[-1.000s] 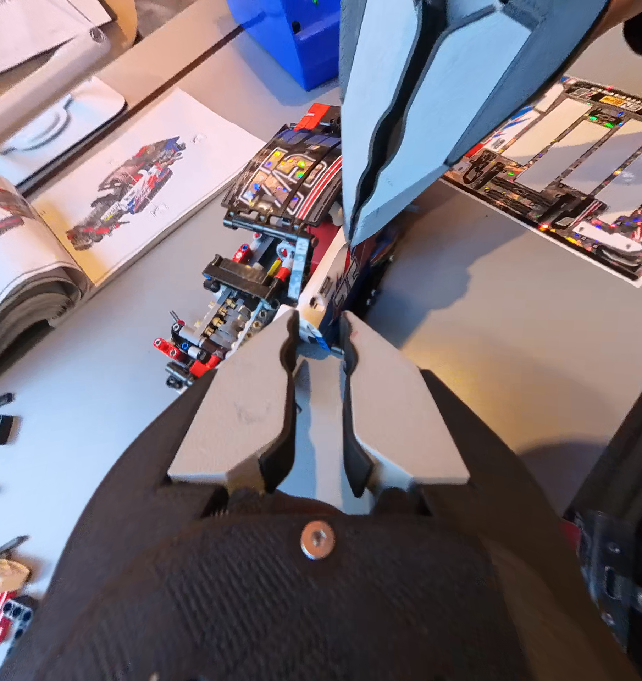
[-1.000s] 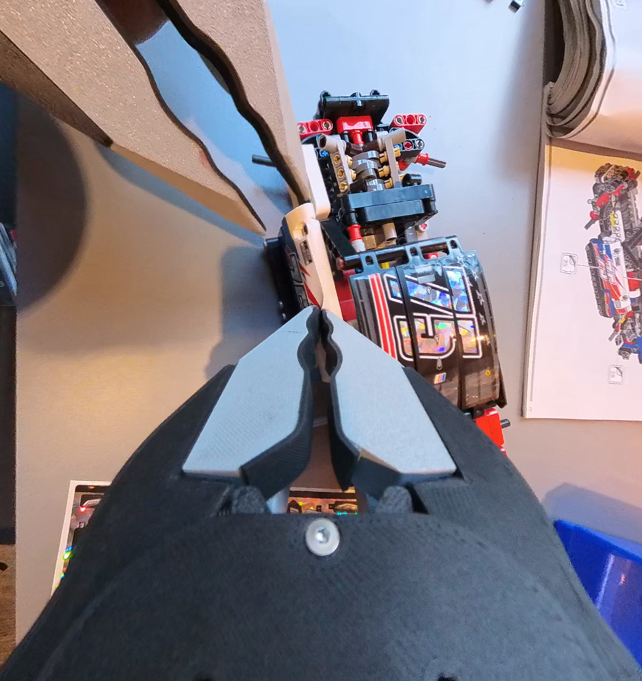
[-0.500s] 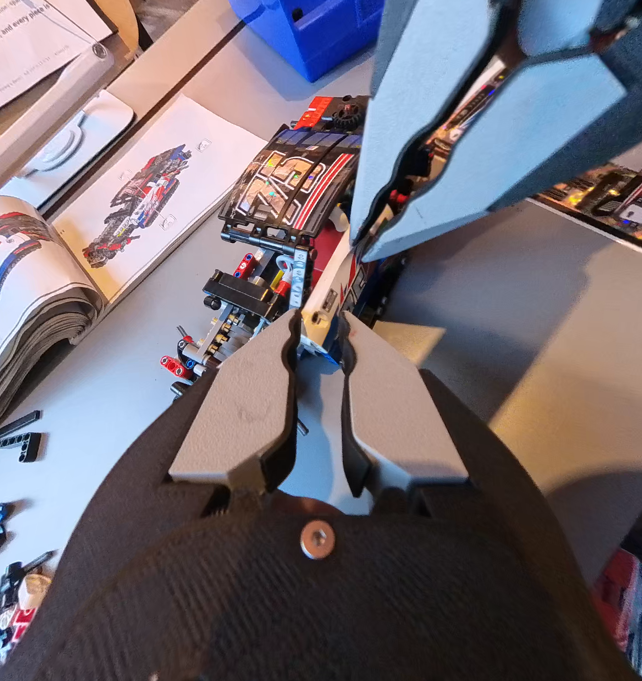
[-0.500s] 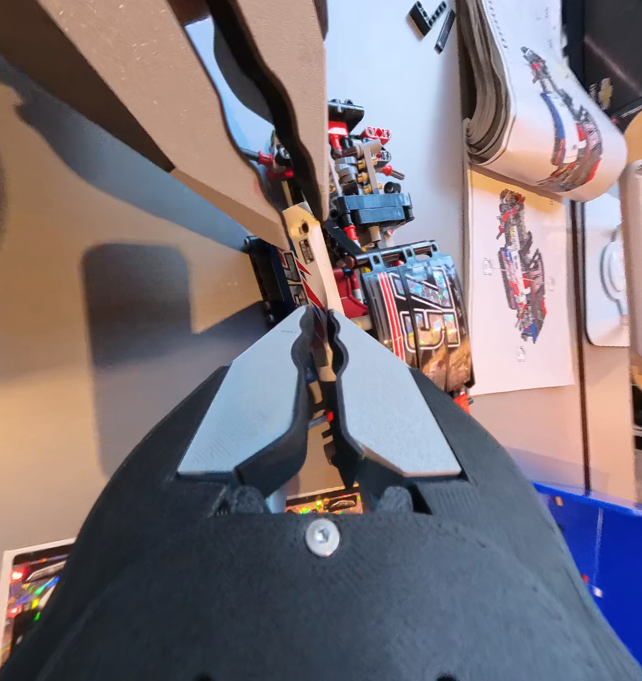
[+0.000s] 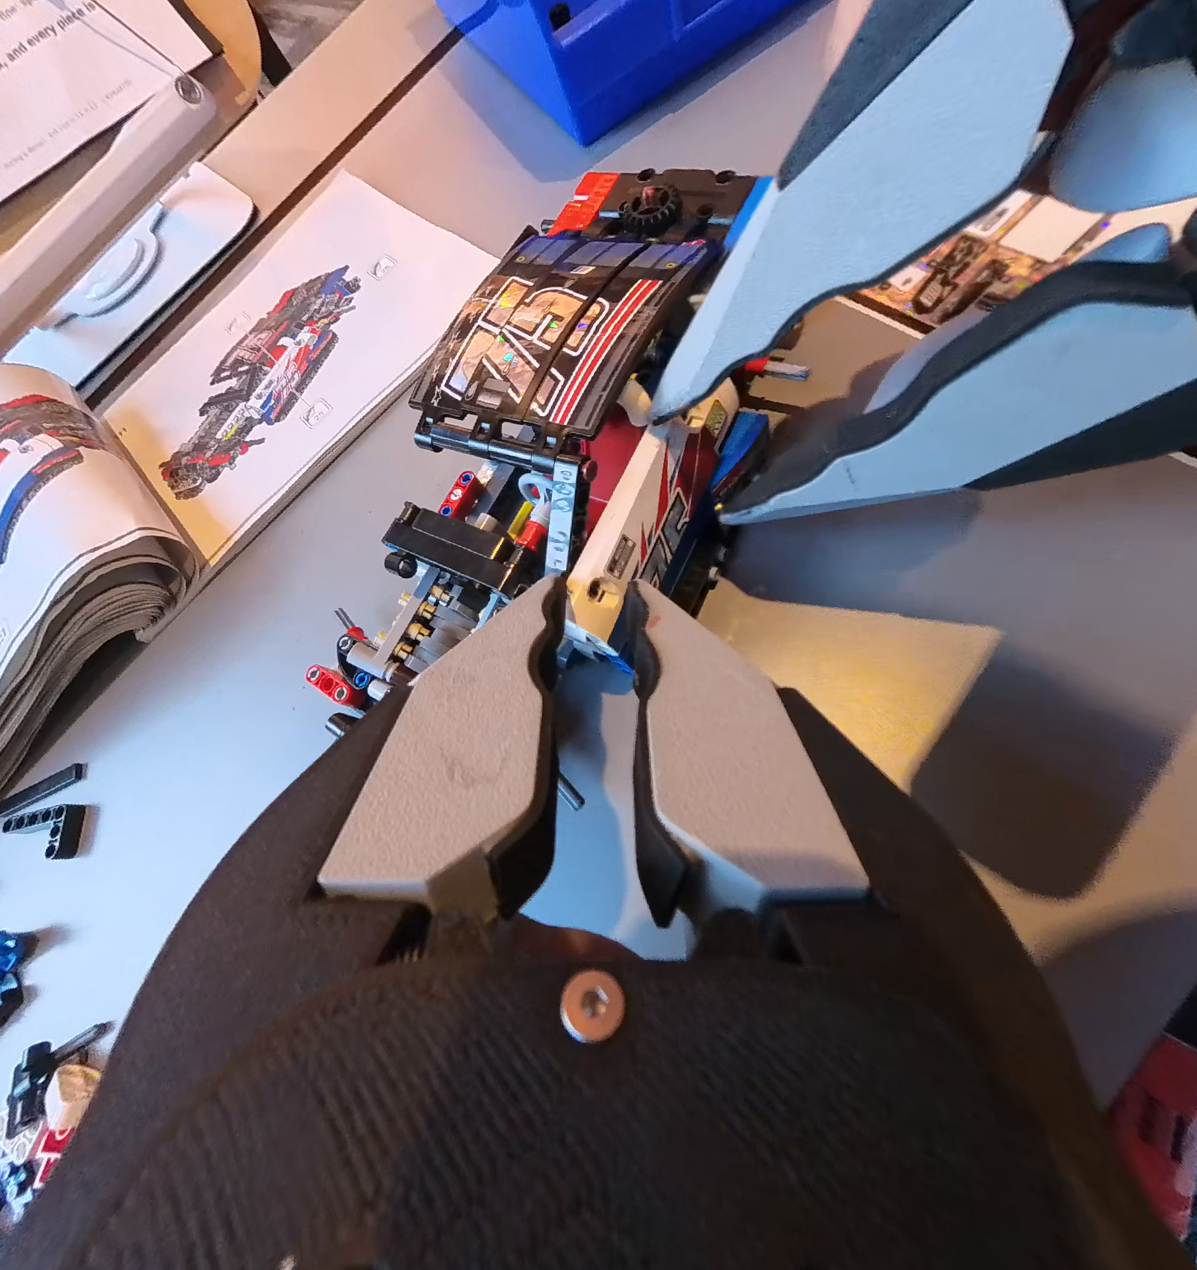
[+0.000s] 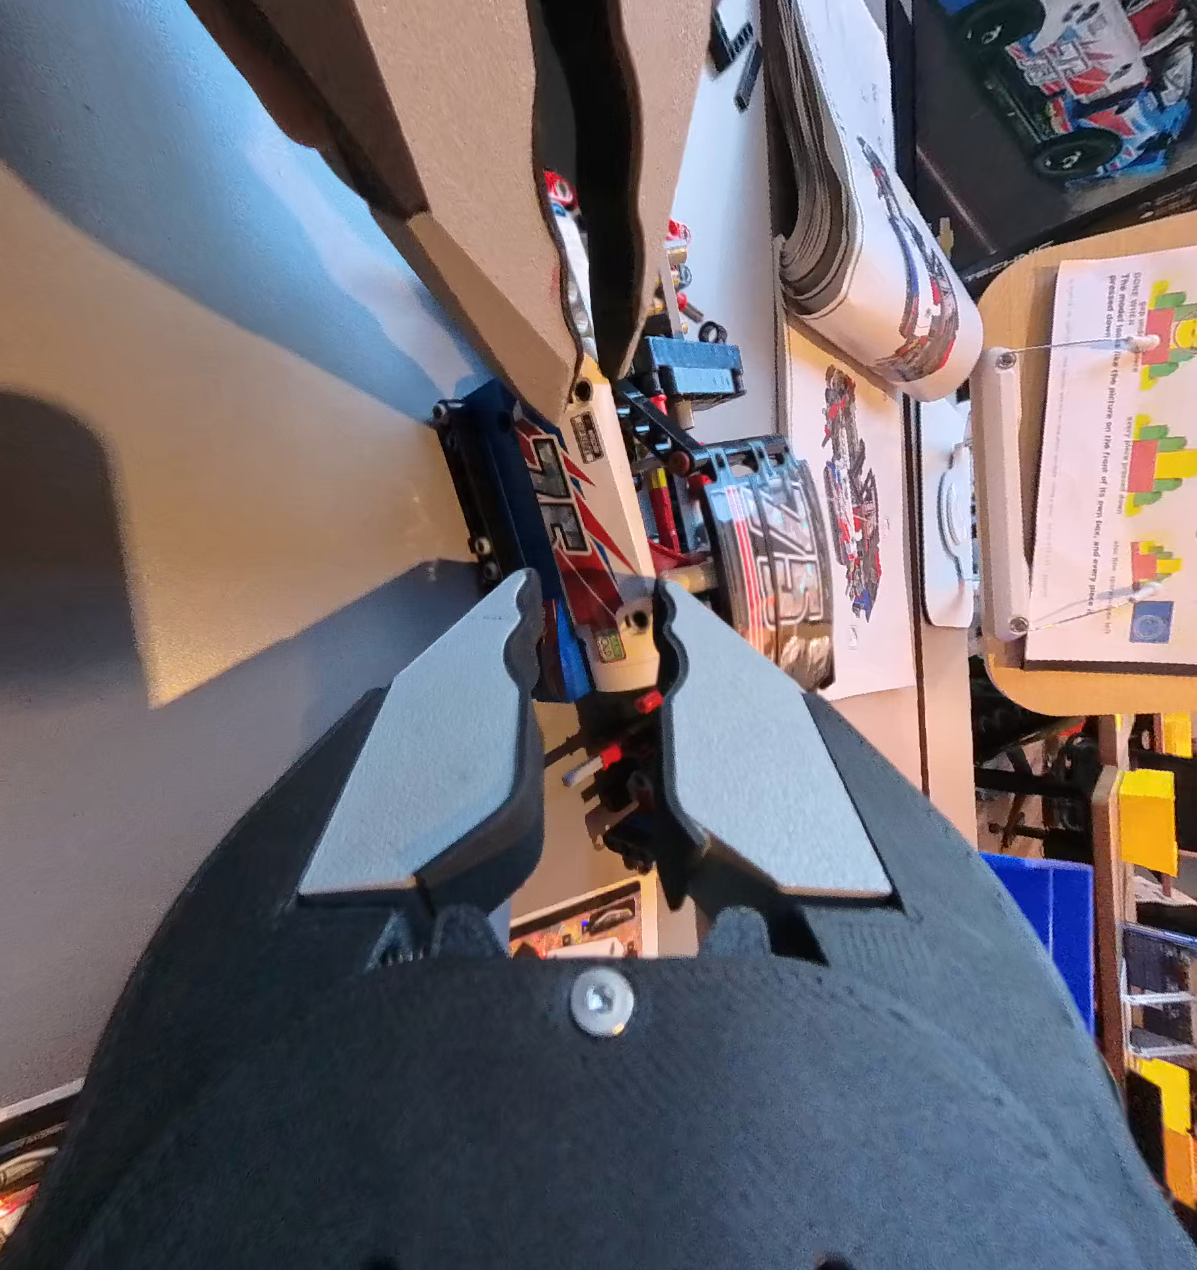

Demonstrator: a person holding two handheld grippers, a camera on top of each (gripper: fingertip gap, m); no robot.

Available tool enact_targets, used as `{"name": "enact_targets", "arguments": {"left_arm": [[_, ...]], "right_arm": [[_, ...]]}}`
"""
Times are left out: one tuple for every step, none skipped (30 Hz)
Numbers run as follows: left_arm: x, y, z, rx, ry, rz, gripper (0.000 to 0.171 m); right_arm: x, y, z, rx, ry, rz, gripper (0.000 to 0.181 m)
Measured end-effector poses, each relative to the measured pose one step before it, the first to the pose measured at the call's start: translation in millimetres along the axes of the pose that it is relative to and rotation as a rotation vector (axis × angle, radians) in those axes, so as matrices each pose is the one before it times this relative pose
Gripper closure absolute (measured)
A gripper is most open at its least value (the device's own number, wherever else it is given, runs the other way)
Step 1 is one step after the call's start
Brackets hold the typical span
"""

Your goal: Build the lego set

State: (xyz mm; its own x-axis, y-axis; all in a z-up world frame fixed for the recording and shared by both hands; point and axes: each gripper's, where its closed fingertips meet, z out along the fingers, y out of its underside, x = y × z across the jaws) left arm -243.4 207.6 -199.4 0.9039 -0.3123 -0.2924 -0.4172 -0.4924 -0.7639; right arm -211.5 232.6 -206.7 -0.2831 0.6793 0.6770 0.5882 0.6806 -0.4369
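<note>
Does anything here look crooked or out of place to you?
The half-built lego car lies tipped on its side on the grey table, its white side panel facing up, one set of tongs at each end. Loose black pieces lie scattered near the open instruction booklet. Nothing looks broken.

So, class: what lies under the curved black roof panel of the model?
Under the roof panel, red, grey and black beams and pins show at its open edge. Deeper inside is covered.
</note>
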Motion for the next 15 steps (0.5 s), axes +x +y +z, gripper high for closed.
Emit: {"name": "enact_targets", "arguments": {"left_arm": [[0.53,-0.01,-0.09,-0.00047,0.0026,-0.0027,0.156],[0.5,-0.1,-0.09,0.00085,0.0026,-0.0032,0.156],[0.4,-0.08,-0.15,0.00134,0.0025,-0.0029,0.155],[0.37,-0.12,-0.13,0.00156,0.0026,-0.0021,0.154],[0.2,-0.12,-0.26,0.0017,0.0009,0.0003,0.154],[-0.31,-0.22,-0.28,0.0025,-0.0024,0.0028,0.154],[-0.2,-0.29,-0.4,0.00276,-0.0018,0.0025,0.154],[0.33,-0.6,-0.4,0.00473,0.0021,0.0027,0.154],[0.87,-1.99,-1.0,0.01302,0.0039,0.0054,0.154],[0.74,-3.07,-1.82,0.01935,0.0013,0.0084,0.154],[0.2,-2.99,-1.93,0.01709,-0.0025,0.0091,0.154],[0.69,-2.62,-1.81,0.0146,0.0012,0.009,0.155],[1.47,-1.83,-1.17,0.0097,0.0083,0.0062,0.155],[2.65,-1.42,-0.79,0.00659,0.0157,0.0044,0.156],[3.07,-1.01,-0.56,0.00559,0.018,0.0045,0.157]], "right_arm": [[1.0,1.8,-0.97,-0.0039,0.0087,0.006,0.15],[1.9,1.0,-2.19,0.0051,0.0087,0.0189,0.148],[2.46,0.47,-3.68,0.0143,0.0057,0.0298,0.148],[3.17,-0.14,-4.81,0.0219,0.0065,0.0381,0.149],[3.51,-0.25,-5.7,0.0268,0.0076,0.0427,0.151],[2.57,-0.21,-5.72,0.0289,0.0031,0.0452,0.154],[1.14,0.03,-4.96,0.0284,-0.0044,0.0477,0.158],[-0.38,0.74,-3.63,0.0233,-0.0107,0.0491,0.161],[-1.67,2.1,-1.84,0.0121,-0.0148,0.0452,0.163],[-2.33,3.8,-0.26,-0.0027,-0.0162,0.035,0.165],[-2.34,4.59,1.0,-0.0124,-0.0126,0.0225,0.165],[-2.79,3.73,1.45,-0.0113,-0.0113,0.0095,0.166],[-3.23,1.82,1.62,-0.0052,-0.0103,0.0006,0.169],[-3.64,0.15,1.92,-0.0001,-0.0107,-0.0019,0.172],[-3.91,-0.6,2.42,-0.0001,-0.0133,-0.0024,0.175]]}}
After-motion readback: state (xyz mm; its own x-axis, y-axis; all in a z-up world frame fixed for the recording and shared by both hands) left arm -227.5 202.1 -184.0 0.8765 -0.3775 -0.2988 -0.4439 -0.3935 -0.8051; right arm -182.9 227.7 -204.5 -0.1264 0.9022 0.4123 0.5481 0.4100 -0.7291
